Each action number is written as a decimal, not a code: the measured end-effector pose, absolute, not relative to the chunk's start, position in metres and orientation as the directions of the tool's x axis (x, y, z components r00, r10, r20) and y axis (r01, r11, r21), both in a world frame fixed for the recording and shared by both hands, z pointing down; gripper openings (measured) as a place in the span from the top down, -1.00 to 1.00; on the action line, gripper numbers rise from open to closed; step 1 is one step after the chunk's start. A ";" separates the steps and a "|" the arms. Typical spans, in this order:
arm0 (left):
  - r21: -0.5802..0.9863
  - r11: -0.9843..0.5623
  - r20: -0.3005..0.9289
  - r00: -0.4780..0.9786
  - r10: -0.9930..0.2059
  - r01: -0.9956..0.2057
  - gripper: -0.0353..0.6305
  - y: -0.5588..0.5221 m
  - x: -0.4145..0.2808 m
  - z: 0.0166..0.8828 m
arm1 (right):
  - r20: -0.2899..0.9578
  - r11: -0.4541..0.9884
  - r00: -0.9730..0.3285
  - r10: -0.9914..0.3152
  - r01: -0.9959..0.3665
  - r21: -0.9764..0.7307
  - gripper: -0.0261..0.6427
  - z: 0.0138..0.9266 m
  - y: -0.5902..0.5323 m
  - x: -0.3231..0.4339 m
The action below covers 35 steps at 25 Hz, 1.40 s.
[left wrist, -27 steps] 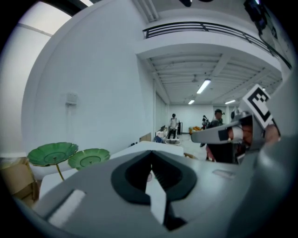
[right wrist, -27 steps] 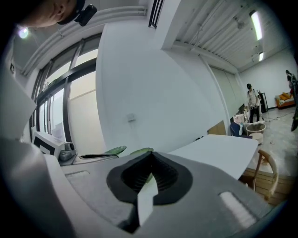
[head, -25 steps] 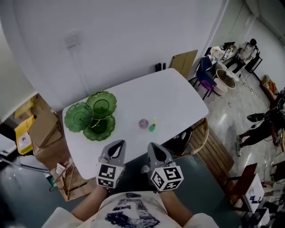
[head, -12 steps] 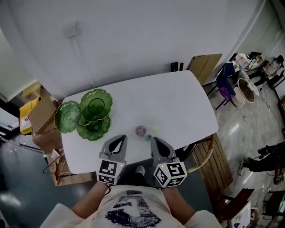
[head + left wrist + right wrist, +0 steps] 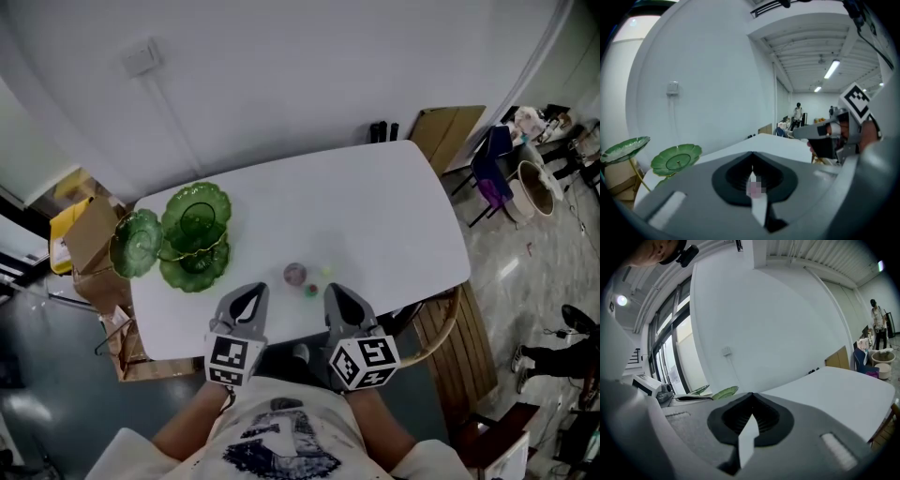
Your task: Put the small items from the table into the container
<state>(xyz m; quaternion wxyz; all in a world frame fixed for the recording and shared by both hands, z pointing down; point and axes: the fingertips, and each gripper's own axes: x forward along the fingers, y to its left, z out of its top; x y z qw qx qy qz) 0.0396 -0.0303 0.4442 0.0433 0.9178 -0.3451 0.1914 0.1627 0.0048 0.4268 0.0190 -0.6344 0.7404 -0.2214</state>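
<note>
Nearest stood the person in a printed shirt (image 5: 279, 448), one tool in each fist. The left hand-held gripper (image 5: 247, 298) was clenched on nothing, its jaws pressed flat together in its own view (image 5: 752, 164). The right hand-held gripper (image 5: 338, 298) was clenched and empty too, its jaws meeting in a single seam (image 5: 751, 405). Both were held side by side, slightly apart, with their tips over the near edge of the white counter (image 5: 384, 206). From the left one's camera the right one showed at the right, marker cube uppermost (image 5: 834, 133).

Just past the tips, between the two, lay the small items. A green item (image 5: 310, 290) was nearest. A round purple item (image 5: 295, 273) lay just beyond it to the left, and a pale item (image 5: 326, 271) just beyond it to the right. All three were close together and apart from the container.

The dish (image 5: 194, 220), a green stand of three leaf-shaped plates, stood on the far left part of the counter, well apart from the items. Nothing could be seen in its plates.

A wooden chair (image 5: 441, 323) was tucked under the counter's right end. Cardboard boxes (image 5: 89, 239) sat on the floor by the left end. Behind the counter rose a white wall with a socket (image 5: 142, 58). Far off to the right were a purple chair (image 5: 489, 167) and a tub (image 5: 538, 187), and a person (image 5: 878, 317) stood there.
</note>
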 end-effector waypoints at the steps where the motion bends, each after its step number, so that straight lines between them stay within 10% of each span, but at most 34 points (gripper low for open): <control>1: -0.052 -0.759 0.385 0.689 -0.614 -0.649 0.92 -0.031 0.042 0.448 | 0.258 0.095 -0.194 -0.947 -0.931 -0.353 0.93 0.430 0.004 0.165; 35: 0.067 -0.831 0.551 0.715 -0.430 -0.552 0.71 -0.070 0.088 0.581 | 0.408 -0.021 -0.142 -0.902 -0.928 -0.371 0.93 0.532 -0.033 0.194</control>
